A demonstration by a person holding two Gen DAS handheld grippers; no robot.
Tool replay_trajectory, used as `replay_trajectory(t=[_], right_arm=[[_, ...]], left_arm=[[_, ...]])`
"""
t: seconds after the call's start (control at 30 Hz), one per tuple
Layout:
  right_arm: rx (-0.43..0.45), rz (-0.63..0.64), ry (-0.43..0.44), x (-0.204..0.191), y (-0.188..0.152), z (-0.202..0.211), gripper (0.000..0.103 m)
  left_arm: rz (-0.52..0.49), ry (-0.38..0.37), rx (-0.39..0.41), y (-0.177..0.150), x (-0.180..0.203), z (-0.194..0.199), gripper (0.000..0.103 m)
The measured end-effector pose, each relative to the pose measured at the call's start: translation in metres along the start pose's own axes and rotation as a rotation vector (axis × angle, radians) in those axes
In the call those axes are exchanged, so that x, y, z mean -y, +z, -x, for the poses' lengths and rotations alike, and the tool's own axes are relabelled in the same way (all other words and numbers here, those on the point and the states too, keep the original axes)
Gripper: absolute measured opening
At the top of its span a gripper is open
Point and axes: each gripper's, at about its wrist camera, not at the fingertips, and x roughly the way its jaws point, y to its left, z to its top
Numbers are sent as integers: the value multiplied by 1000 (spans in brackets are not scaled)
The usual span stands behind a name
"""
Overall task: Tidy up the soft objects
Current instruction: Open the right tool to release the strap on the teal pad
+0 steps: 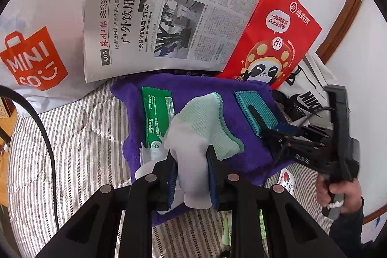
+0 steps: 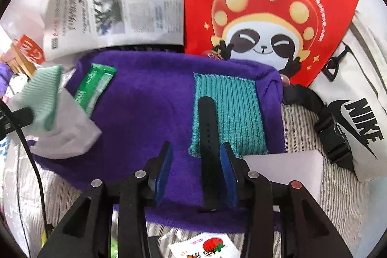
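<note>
My left gripper (image 1: 189,161) is shut on a white and mint-green sock (image 1: 200,122) and holds it above the purple towel (image 1: 251,154) on the striped bed. It also shows at the left of the right wrist view (image 2: 46,100). A green packet (image 1: 158,113) lies on the towel's left part. A teal cloth (image 2: 232,113) lies on the towel's right part with a black strap (image 2: 209,137) across it. My right gripper (image 2: 197,162) is open, its fingers either side of the strap's near end, just above the towel.
A newspaper (image 1: 169,13), a red panda bag (image 1: 275,33) and a white Miniso bag (image 1: 36,50) stand behind the towel. A white Nike bag (image 2: 358,117) lies to the right. A white card (image 2: 290,168) and a strawberry packet (image 2: 205,247) lie on the striped bedding (image 1: 79,137).
</note>
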Motion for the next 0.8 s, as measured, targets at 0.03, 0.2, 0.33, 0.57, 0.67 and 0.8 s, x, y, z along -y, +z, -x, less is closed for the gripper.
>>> replay_trajectory(t=[0.03, 0.2, 0.33, 0.57, 0.67, 0.8], right_arm=[[14, -1, 11, 1, -2, 6, 41], [78, -35, 76, 5, -18, 41, 42], [114, -87, 135, 22, -27, 57, 42], [139, -142, 161, 40, -45, 68, 45], [144, -144, 150, 44, -49, 69, 45], [140, -167, 149, 54, -56, 69, 45]], left_arm=[[1, 2, -2, 2, 1, -1, 21], [-17, 2, -6, 19, 13, -14, 21], [-36, 12, -23, 34, 24, -37, 21], [-36, 68, -94, 43, 21, -86, 21], [-46, 95, -124, 42, 18, -101, 21], [-73, 134, -144, 40, 20, -112, 24]])
